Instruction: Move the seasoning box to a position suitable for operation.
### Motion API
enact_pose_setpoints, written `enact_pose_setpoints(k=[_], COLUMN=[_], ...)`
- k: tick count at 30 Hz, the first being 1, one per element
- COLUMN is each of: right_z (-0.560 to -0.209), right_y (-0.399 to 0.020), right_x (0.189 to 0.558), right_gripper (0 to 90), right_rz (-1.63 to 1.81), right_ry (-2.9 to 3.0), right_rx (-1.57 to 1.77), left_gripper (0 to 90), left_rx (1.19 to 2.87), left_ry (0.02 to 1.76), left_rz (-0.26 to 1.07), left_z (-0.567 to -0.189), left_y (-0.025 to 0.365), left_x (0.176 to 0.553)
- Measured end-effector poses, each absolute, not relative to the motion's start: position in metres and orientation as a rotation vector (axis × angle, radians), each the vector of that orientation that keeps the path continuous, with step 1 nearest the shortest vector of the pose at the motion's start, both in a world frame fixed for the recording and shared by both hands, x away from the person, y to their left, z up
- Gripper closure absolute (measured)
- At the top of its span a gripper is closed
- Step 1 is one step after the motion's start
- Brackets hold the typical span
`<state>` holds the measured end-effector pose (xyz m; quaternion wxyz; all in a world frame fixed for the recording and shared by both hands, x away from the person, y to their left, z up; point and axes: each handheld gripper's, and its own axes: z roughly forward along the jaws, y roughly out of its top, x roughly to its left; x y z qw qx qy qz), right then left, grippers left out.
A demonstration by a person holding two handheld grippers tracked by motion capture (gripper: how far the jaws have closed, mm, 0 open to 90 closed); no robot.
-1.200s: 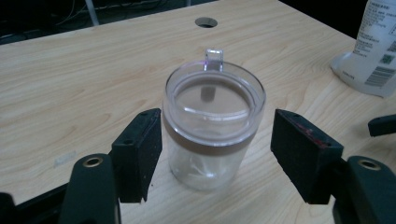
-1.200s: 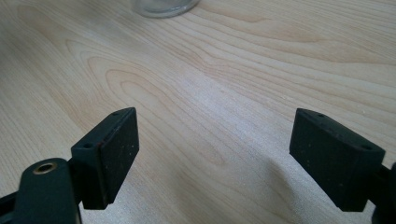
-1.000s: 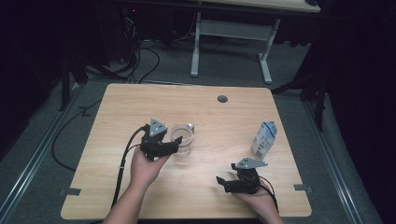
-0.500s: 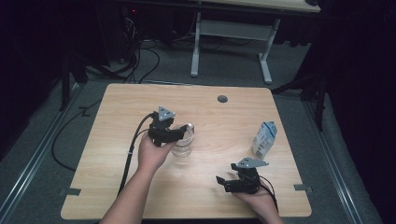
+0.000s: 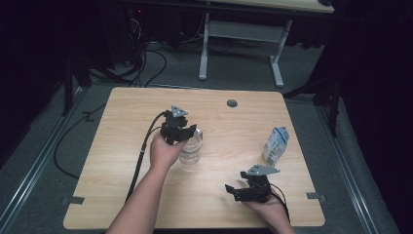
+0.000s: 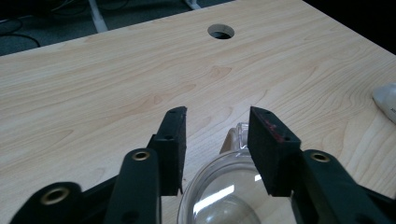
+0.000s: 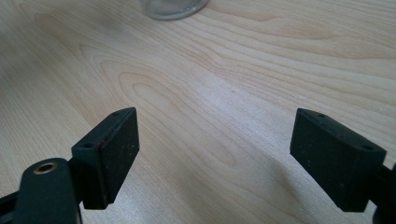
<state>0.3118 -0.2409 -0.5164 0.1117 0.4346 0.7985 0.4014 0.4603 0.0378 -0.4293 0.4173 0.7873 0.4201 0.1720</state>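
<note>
Left tongs [image 6: 215, 140] have just been closing over the rim of the clear glass jar [image 5: 190, 150] at table [image 5: 126, 112] centre, prob. to grip it; pads not yet pressing. Right tongs [image 7: 215, 154] wide open, empty, waiting near the carton [image 5: 276, 145].

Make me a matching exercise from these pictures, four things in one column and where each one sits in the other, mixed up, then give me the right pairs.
Things:
1. clear glass jar
2. milk carton
3. round hole
4. right gripper

Places:
A. near the table's far edge
B. low over bare wood by the near edge, jaws wide apart
C. standing near the table's right edge
D. mid-table, under the left gripper

Pairs: 1-D, 2-C, 3-A, 4-B
</note>
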Motion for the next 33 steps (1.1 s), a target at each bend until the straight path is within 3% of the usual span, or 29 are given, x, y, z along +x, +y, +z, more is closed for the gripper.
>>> enact_pose_setpoints(k=[5,7,9,26,33], right_z=[-0.516,-0.516,-0.516,-0.517,-0.517], right_y=[-0.241,-0.242,-0.242,-0.240,-0.239], right_x=[0.312,0.312,0.312,0.312,0.311], right_gripper=[15.8,15.8,15.8,16.0,16.2], right_rz=[1.180,1.179,1.181,1.172,1.172], right_ry=[2.347,2.347,2.345,2.350,2.352], right_rx=[1.289,1.279,1.282,1.293,1.292], left_gripper=[86.8,89.9,90.0,90.0,90.0], left_rx=[1.994,1.997,2.005,2.062,2.069], left_ry=[1.024,1.026,1.031,1.066,1.045], left_rz=[0.466,0.482,0.438,0.439,0.432], left_z=[-0.432,-0.433,-0.434,-0.434,-0.434], left_y=[0.032,0.031,0.030,0.021,0.021], left_x=[0.462,0.462,0.464,0.465,0.449])
